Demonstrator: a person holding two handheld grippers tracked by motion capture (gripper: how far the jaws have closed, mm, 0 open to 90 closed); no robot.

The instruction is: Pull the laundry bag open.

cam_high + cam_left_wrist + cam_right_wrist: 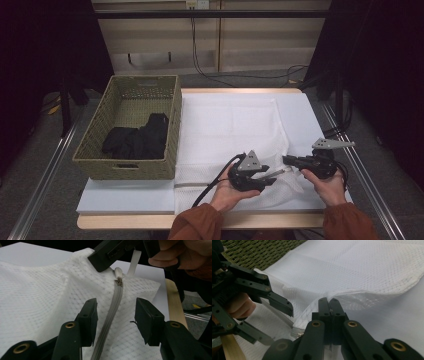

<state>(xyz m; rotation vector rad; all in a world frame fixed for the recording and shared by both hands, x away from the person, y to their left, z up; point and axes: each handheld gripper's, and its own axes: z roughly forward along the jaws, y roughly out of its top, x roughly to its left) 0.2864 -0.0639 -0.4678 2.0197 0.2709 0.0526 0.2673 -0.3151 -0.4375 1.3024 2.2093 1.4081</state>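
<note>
I can read no text, label, brand, number or sign anywhere in my three views; nothing legible stands on any surface, near or far, from the upper left of the frame to the lower right.

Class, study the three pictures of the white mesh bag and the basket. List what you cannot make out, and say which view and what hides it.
1. High view: the zipper pull, hidden between the left gripper and right gripper.
2. Right gripper view: what the shut jaws pinch; the pads cover it.
3. High view: the black cloth in the basket is too dark to identify.
4. Left gripper view: the zipper runs off the bottom edge.
</note>
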